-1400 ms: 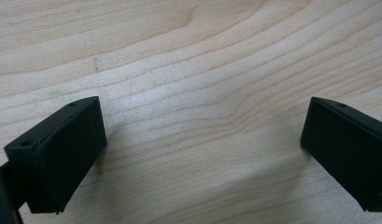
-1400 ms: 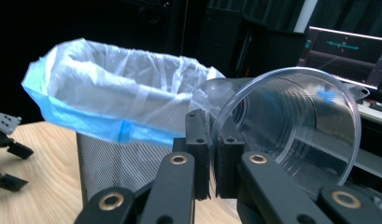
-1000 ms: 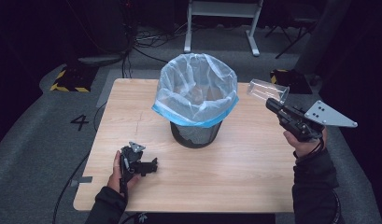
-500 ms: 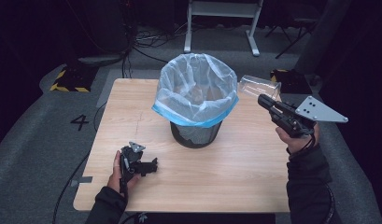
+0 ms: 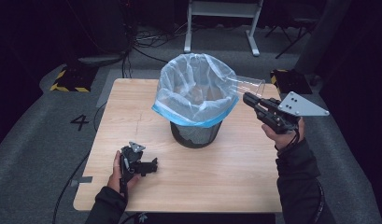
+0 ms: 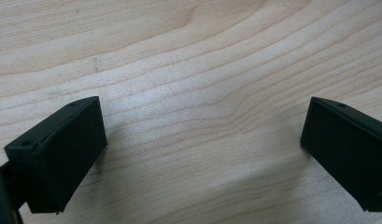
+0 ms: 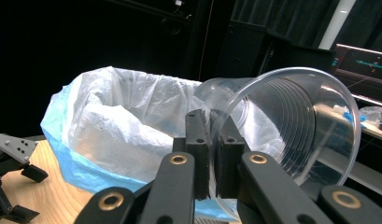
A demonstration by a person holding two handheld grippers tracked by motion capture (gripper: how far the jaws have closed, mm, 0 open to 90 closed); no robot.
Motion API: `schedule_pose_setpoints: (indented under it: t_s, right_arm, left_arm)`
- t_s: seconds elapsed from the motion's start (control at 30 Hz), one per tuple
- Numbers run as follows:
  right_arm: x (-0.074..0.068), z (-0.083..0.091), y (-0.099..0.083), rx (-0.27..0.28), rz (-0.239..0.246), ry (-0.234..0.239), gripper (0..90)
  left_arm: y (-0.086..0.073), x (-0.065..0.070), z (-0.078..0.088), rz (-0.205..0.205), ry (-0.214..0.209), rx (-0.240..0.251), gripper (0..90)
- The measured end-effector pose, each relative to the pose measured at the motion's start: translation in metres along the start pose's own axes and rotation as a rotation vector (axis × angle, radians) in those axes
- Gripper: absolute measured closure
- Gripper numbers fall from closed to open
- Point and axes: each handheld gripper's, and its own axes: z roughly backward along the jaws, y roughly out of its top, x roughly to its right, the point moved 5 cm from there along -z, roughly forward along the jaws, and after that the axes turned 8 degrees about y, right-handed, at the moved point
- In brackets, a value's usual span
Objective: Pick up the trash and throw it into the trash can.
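A clear plastic cup (image 5: 247,85) (image 7: 291,126) lies on its side in the air, its rim pinched by my right gripper (image 5: 247,99) (image 7: 209,135), which is shut on it. The cup hangs just right of the rim of a black mesh bin (image 5: 195,133) lined with a pale blue bag (image 5: 193,91) (image 7: 118,126) at the middle of the wooden table (image 5: 226,177). My left gripper (image 5: 151,166) rests near the table's front left, open, with bare wood (image 6: 202,102) between its fingers (image 6: 62,149).
The table stands on grey carpet with a taped "4" (image 5: 80,122) at the left. Cables and a white stand's legs (image 5: 221,28) lie behind the table. Yellow-black striped blocks (image 5: 67,79) sit on the floor at back left and back right.
My right gripper has carried the cup leftwards, from off the table's right edge to just beside the bin's rim. The left gripper has stayed put.
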Motion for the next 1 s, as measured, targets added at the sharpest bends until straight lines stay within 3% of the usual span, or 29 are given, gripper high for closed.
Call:
schedule_pose_setpoints:
  t_s: [0.3, 0.9, 1.0]
  right_arm:
    - [-0.007, -0.024, 0.000, -0.039, 0.005, 0.031, 87.0]
    - [-0.015, -0.051, 0.006, -0.084, 0.025, 0.056, 86.9]
    - [-0.014, -0.058, 0.007, -0.112, 0.029, 0.065, 86.9]
  left_arm:
    - [0.000, 0.000, 0.000, 0.000, 0.000, 0.000, 0.4]
    - [0.000, 0.000, 0.000, -0.001, 0.000, 0.000, 0.4]
    - [0.000, 0.000, 0.000, -0.001, 0.000, 0.000, 0.4]
